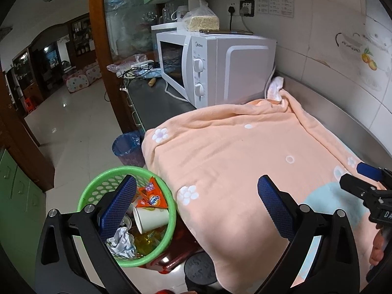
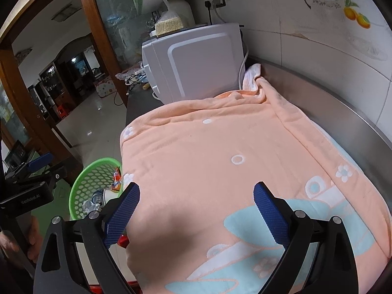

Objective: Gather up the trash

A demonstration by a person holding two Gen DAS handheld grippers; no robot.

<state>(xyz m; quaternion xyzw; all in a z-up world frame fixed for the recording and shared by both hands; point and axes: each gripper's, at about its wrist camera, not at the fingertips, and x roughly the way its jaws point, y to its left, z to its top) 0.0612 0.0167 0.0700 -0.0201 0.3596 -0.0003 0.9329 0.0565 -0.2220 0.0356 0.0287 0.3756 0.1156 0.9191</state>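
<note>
A kitchen counter is running along a tiled wall, and a peach blanket [image 1: 245,161] with white flowers is lying spread over it, reaching up to a white microwave [image 1: 215,66] at the far end. Through my left wrist camera, my left gripper [image 1: 196,203] is hanging released, its blue pads wide apart with nothing between them, above the blanket's near edge. Just below that edge a green basket [image 1: 98,186] is sitting, and the trash is lying inside it: a white paper cup [image 1: 152,218] on its side, an orange wrapper [image 1: 152,196] touching the cup, and crumpled foil [image 1: 122,241] beside them. A blue-lined bin [image 1: 127,149] is standing on the floor beyond the basket. My right gripper [image 1: 367,181] is poking in at the right edge.

Through my right wrist camera, my right gripper [image 2: 196,208] is also hanging released and empty over the blanket [image 2: 220,147], which is showing a pale blue pattern near me. The green basket [image 2: 93,174] is sitting off the blanket's left edge, with the orange wrapper [image 2: 117,178] peeking inside. The microwave [image 2: 196,61] is standing at the blanket's far end.
</note>
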